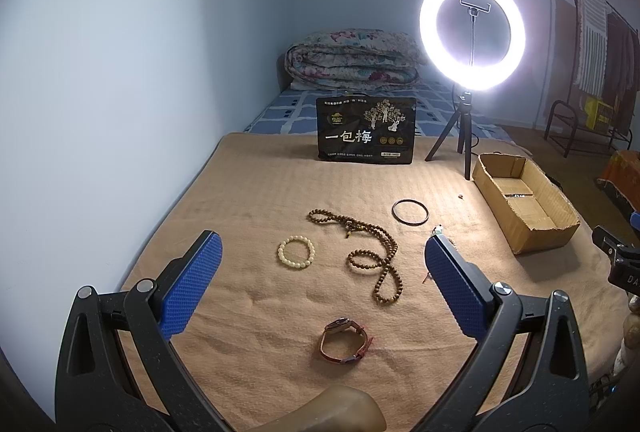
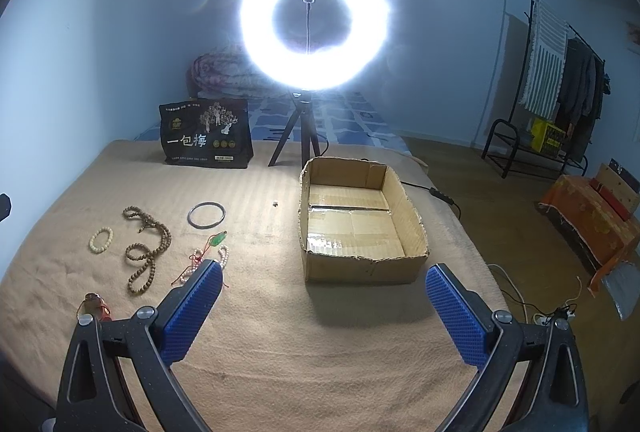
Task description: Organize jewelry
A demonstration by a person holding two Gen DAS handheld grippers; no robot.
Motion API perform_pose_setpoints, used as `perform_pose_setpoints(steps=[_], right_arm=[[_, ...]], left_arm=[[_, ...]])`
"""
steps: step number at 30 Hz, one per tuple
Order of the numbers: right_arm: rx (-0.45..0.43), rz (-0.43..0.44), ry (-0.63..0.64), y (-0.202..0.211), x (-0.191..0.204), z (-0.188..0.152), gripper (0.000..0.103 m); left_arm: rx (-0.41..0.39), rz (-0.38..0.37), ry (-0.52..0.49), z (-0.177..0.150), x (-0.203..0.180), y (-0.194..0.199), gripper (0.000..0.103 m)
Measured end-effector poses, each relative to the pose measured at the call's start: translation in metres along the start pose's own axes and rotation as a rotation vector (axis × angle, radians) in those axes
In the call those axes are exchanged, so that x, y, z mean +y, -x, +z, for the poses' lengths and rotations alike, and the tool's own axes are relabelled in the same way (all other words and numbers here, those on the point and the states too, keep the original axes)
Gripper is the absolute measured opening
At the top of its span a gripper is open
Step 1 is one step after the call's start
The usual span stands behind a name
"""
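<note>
Jewelry lies on a tan blanket [image 1: 260,200]. In the left wrist view I see a cream bead bracelet [image 1: 296,251], a long brown bead necklace [image 1: 370,252], a dark bangle [image 1: 410,212] and a red-strapped watch [image 1: 345,340]. My left gripper [image 1: 320,260] is open and empty above them. In the right wrist view a green pendant on a red cord [image 2: 217,240] and a pale bead string [image 2: 224,256] lie near the left finger. My right gripper [image 2: 324,280] is open and empty, just in front of an open cardboard box [image 2: 362,272].
A lit ring light on a tripod [image 1: 472,32] stands at the back, beside a black printed bag [image 1: 366,130]. A folded quilt [image 1: 352,62] lies behind. A small dark speck [image 2: 275,204] lies on the blanket. A clothes rack [image 2: 560,72] and cables are off to the right.
</note>
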State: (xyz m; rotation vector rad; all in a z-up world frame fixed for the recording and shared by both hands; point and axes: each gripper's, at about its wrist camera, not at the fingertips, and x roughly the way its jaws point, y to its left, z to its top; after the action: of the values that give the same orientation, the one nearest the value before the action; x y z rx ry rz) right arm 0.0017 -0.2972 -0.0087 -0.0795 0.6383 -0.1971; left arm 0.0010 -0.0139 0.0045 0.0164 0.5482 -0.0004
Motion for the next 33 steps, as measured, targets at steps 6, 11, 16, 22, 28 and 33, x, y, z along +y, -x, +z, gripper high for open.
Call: perform_pose_setpoints(steps=[6,11,16,22,28,33], right_arm=[[0.003,0.005,-0.004,-0.002,-0.001,-0.001,0.103],[0.004,0.007,-0.007,-0.002,-0.002,-0.002,0.103],[0.007,0.01,-0.005,-0.002,-0.002,-0.002,0.103],[0.014,0.025,-0.003,-0.006,-0.002,-0.004,0.103],[0.024,0.04,0.007,-0.011,0.001,-0.006,0.103],[0.038,0.055,0.013,-0.018,0.003,-0.007,0.1]], left_arm=[[0.001,0.001,0.0,-0.001,0.0,0.0,0.103],[0.001,0.001,-0.002,-0.001,-0.001,-0.001,0.103],[0.002,0.001,-0.002,-0.001,-0.001,-0.002,0.103],[0.007,0.003,-0.004,-0.004,-0.002,-0.005,0.103],[0.018,0.006,-0.004,-0.007,-0.001,-0.012,0.103],[0.033,0.01,-0.005,-0.008,0.001,-0.018,0.103]])
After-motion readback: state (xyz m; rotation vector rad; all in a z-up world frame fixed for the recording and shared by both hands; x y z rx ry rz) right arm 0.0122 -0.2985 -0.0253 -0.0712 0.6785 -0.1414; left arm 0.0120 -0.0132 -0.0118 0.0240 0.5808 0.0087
